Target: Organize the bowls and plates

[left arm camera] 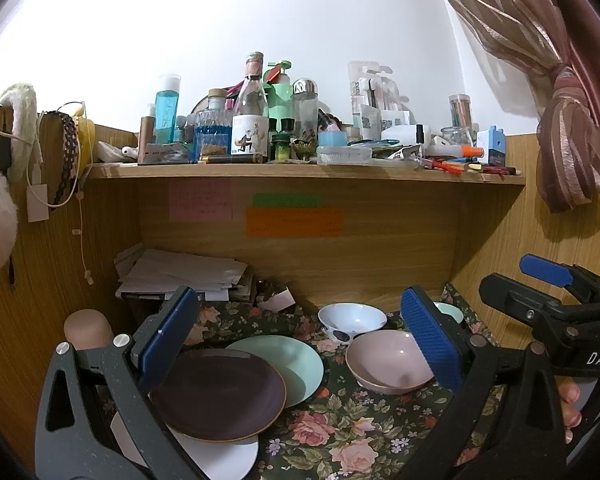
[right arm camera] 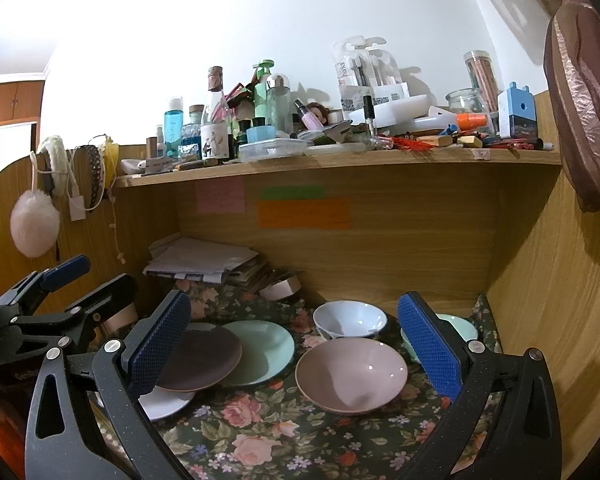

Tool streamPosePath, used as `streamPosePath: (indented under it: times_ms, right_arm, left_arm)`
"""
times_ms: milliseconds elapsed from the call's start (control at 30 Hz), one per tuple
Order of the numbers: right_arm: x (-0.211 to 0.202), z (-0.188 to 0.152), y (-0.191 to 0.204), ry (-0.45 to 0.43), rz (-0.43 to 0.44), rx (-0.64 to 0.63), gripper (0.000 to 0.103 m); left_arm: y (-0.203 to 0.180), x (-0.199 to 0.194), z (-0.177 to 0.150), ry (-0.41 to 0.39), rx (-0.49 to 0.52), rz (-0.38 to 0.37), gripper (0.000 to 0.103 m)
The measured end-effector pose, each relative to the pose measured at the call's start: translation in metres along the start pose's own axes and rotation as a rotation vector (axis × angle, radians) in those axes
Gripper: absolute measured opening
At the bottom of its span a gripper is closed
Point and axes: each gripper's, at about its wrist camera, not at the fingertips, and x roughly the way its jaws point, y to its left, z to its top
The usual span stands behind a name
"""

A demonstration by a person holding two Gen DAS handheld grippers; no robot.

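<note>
Over the floral cloth (left arm camera: 340,432) my left gripper (left arm camera: 300,340) is open and holds nothing. Below it a dark purple plate (left arm camera: 220,392) overlaps a mint plate (left arm camera: 296,364) and lies on a white plate (left arm camera: 228,458). To the right are a pink bowl (left arm camera: 384,360), a white spotted bowl (left arm camera: 350,320) and a mint bowl (left arm camera: 450,312) partly behind the finger. My right gripper (right arm camera: 296,348) is also open and empty, above the pink bowl (right arm camera: 350,376), between the dark plate (right arm camera: 204,360) and the mint bowl (right arm camera: 462,326). Each gripper shows in the other's view, the left gripper (right arm camera: 88,280) and the right gripper (left arm camera: 530,284).
The dishes lie in a wooden desk nook (left arm camera: 380,248) with side walls close on both sides. A paper stack (left arm camera: 180,272) sits at the back left, and a beige cup (left arm camera: 88,328) at the left. The shelf (left arm camera: 300,170) above is crowded with bottles. A curtain (left arm camera: 572,140) hangs at the right.
</note>
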Motion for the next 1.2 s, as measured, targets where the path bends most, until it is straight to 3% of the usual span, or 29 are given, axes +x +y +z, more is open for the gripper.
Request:
streamPosePath:
  times_ms: [267,433,1033,1200]
  right_arm:
    - [0.019,-0.005,0.004,0.046,0.021,0.002,0.103]
    - [0.036,-0.016,0.008,0.065,0.071,0.010,0.103]
    - [0.156,-0.061,0.036,0.386,0.170,0.001,0.103]
    - [0.187,-0.073,0.051,0.462,0.197,-0.031,0.103]
  left_arm:
    - [0.009,0.009,-0.008,0.033,-0.011,-0.015,0.103]
    - [0.023,0.021,-0.020,0.086,-0.023,0.018,0.103]
    - [0.123,0.087,-0.105,0.387,-0.108,0.230,0.103]
    - [0.151,0.104,-0.124,0.466,-0.185,0.224,0.103]
